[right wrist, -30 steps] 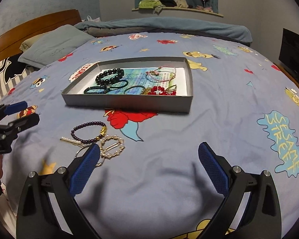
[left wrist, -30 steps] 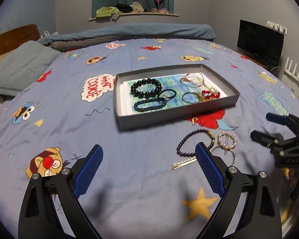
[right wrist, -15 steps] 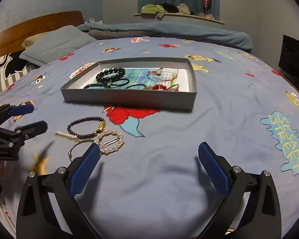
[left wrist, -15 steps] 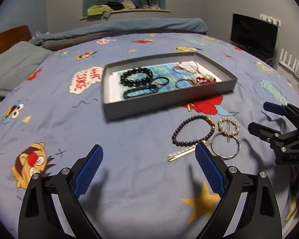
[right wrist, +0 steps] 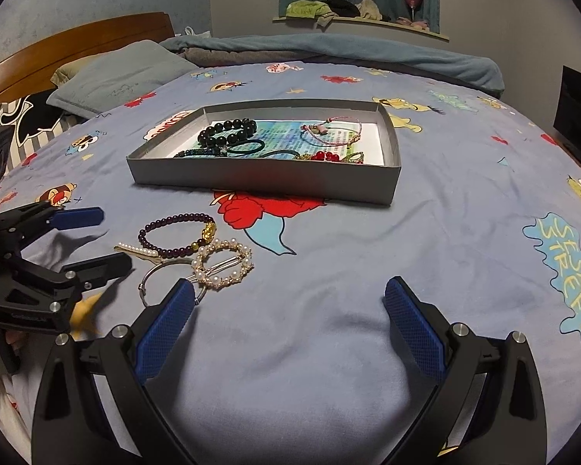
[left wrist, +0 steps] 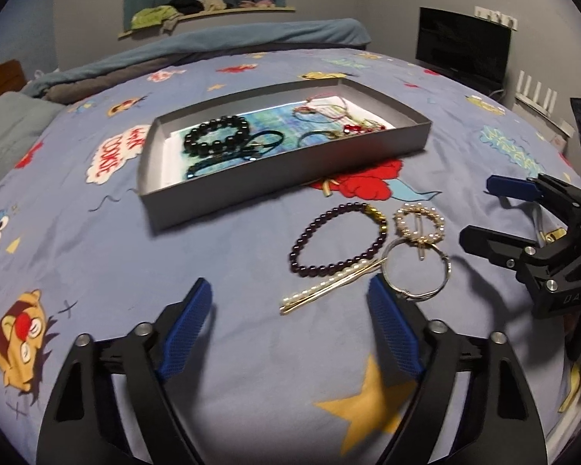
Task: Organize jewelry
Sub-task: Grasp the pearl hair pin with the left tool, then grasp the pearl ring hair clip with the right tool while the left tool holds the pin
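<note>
Purple bead bracelet (left wrist: pixel 339 239), pearl clip (left wrist: pixel 419 223), silver bangle (left wrist: pixel 416 271), pearl pin (left wrist: pixel 329 290) clustered before gray tray (left wrist: pixel 286 178).

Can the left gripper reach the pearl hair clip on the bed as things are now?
Probably yes. The left gripper is open and empty, and the pearl hair clip lies on the bedsheet just ahead of its fingertips, nothing between them; only the purple bead bracelet touches its far end.

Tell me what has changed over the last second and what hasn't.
The left gripper has come forward and lower toward the loose pieces on the bedspread, nearest the pearl hair clip; the right gripper also dropped closer. Nothing was grasped or released. Both are open, and the purple bead bracelet, pearl ring clip, silver bangle and gray tray lie unmoved.
</note>
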A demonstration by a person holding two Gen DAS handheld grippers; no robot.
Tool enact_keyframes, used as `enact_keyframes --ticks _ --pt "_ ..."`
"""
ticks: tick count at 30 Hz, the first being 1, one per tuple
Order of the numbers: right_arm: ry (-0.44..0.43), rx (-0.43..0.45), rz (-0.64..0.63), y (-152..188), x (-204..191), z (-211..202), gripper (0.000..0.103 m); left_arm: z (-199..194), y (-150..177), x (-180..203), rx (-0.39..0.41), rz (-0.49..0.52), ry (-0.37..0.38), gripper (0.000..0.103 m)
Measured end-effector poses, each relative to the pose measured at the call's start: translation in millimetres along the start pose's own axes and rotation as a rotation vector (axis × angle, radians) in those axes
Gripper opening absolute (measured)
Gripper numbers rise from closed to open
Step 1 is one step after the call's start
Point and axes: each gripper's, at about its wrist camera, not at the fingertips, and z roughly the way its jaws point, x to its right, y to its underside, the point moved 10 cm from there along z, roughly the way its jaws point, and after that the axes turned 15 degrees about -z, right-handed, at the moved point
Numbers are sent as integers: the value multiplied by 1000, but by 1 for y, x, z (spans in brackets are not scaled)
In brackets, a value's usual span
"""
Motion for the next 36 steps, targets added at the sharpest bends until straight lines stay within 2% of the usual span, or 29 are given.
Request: enact_keyframes --ticks 3,8,10,15,25,29,36 --pt "-2 2 -1 0 -1 -1 97 5 1 6 -14 10 12 64" --pt "-5 -1 -8 1 -1 -1 97 7 2 15 -14 36 38 60" --pt "-5 -4 -12 0 -2 0 97 7 3 18 -18 49 44 55" --pt "-1 1 -14 0 -3 0 97 7 7 22 -38 73 61 37" --pt "-46 13 -33 -9 -19 4 97 -1 18 17 -67 115 67 14" --pt "-47 15 -51 -15 -26 8 86 -4 20 11 -82 97 74 7" --pt "-69 -19 -32 -18 -32 23 71 -6 21 7 -77 86 72 7"
